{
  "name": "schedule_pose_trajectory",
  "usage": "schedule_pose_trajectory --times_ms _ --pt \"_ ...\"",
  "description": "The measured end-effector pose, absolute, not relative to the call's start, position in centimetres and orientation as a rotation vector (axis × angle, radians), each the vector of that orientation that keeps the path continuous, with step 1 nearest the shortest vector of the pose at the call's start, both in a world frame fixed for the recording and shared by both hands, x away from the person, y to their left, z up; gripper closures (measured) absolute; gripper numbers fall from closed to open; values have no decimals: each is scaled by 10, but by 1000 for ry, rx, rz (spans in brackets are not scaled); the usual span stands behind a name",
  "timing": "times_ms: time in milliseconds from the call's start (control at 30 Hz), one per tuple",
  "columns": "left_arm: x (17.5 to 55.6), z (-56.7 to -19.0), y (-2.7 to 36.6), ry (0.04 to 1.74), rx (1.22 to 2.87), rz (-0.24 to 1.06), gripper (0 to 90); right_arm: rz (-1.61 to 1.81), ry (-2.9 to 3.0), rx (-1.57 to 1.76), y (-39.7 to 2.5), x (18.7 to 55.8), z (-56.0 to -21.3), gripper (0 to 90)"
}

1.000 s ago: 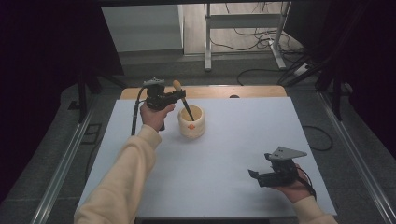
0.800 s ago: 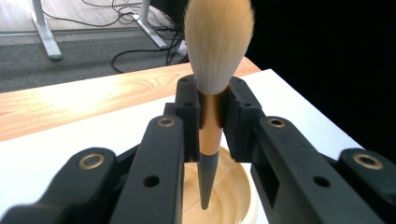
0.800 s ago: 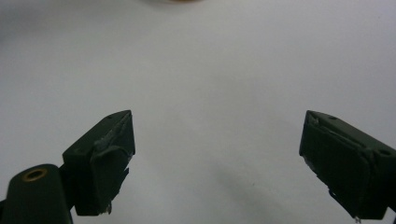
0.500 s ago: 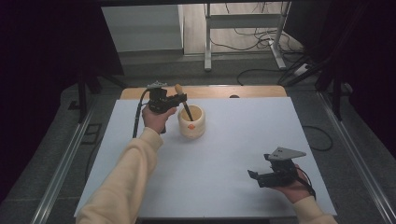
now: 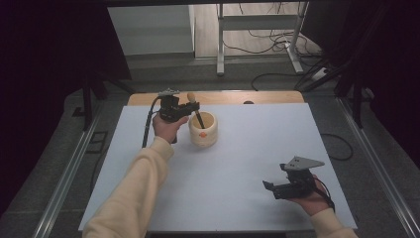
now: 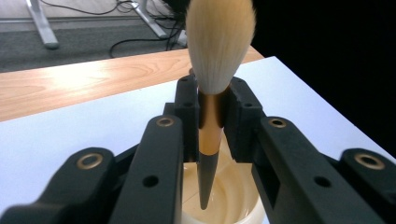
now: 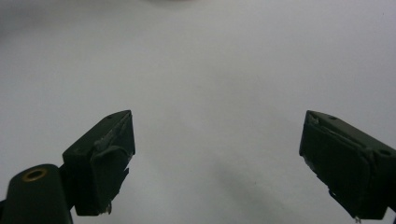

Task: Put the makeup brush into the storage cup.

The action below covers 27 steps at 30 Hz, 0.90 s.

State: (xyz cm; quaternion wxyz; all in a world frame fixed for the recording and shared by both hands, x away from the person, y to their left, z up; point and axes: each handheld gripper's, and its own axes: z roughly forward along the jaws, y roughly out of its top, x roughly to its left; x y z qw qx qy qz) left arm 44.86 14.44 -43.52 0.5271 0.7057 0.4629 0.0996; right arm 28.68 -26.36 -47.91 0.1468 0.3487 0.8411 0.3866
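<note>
A cream cup (image 5: pixel 203 130) stands on the white table top (image 5: pixel 233 163) near its far left. My left gripper (image 5: pixel 190 108) is shut on a makeup brush (image 5: pixel 196 111), whose dark handle points down into the cup. In the left gripper view the brush (image 6: pixel 212 84) stands upright between the jaws, its pale bristles up and its handle tip just inside the cup (image 6: pixel 229 196). My right gripper (image 5: pixel 270 187) rests low at the table's front right, open. Nothing lies between its jaws in the right gripper view, where that gripper (image 7: pixel 215 154) faces bare white surface.
A strip of wooden desk (image 5: pixel 257 97) shows beyond the white top's far edge. Metal rails (image 5: pixel 64 173) run along both sides of the table. Cables and a stand's legs (image 5: pixel 257 54) lie on the floor behind.
My left gripper has shifted slightly with the brush, keeping it over the cup. The right gripper has stayed where it was.
</note>
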Motion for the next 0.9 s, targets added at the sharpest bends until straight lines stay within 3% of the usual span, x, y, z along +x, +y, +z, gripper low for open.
schedule_pose_trajectory --times_ms 33,67,133,300,900 --pt "448 -435 144 1092 1686 261 736 1112 2421 1003 -264 287 -479 112" --pt "448 -434 143 1091 1684 290 643 1112 2421 1004 -264 287 -479 113" --pt "448 -432 141 1115 1683 299 384 1113 2420 1003 -264 287 -479 112" --pt "444 -427 147 1127 1695 301 178 1114 2419 1006 -264 287 -479 113" --pt "399 -418 172 1042 1765 271 124 1118 2418 1003 -263 286 -478 111"
